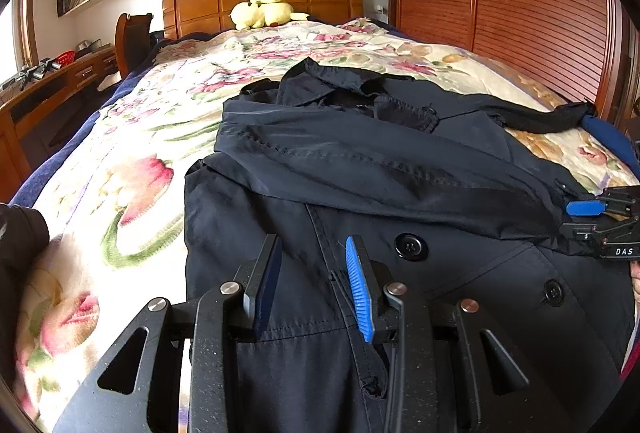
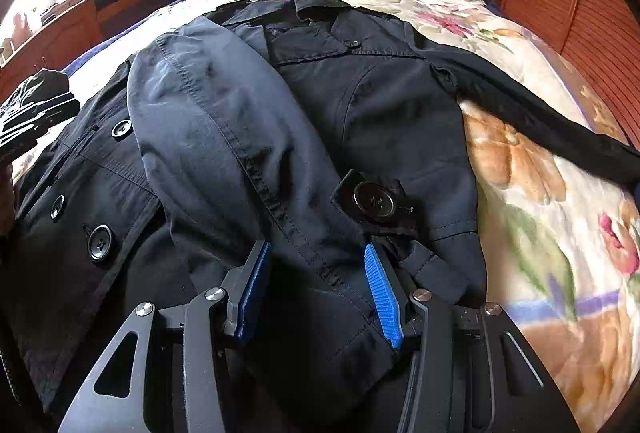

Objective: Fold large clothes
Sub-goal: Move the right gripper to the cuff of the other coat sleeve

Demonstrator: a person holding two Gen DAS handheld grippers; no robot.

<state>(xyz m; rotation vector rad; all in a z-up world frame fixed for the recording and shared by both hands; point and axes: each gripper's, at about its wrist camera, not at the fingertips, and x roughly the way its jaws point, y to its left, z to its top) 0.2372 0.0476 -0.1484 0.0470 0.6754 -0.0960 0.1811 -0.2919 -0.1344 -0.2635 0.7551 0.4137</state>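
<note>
Both my tongs hang spread wide, empty: left tongs (image 1: 314,283) above the coat (image 1: 400,169) front, right tongs (image 2: 316,291) over its folded sleeve (image 2: 224,137). Sleeve lies across the chest, probably to narrow it.

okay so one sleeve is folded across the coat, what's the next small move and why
Probably fold the other sleeve in: it still trails off the coat onto the floral bedspread, while the near sleeve already lies across the front. The right gripper, jaws open, is nearer to it than the left gripper.
</note>
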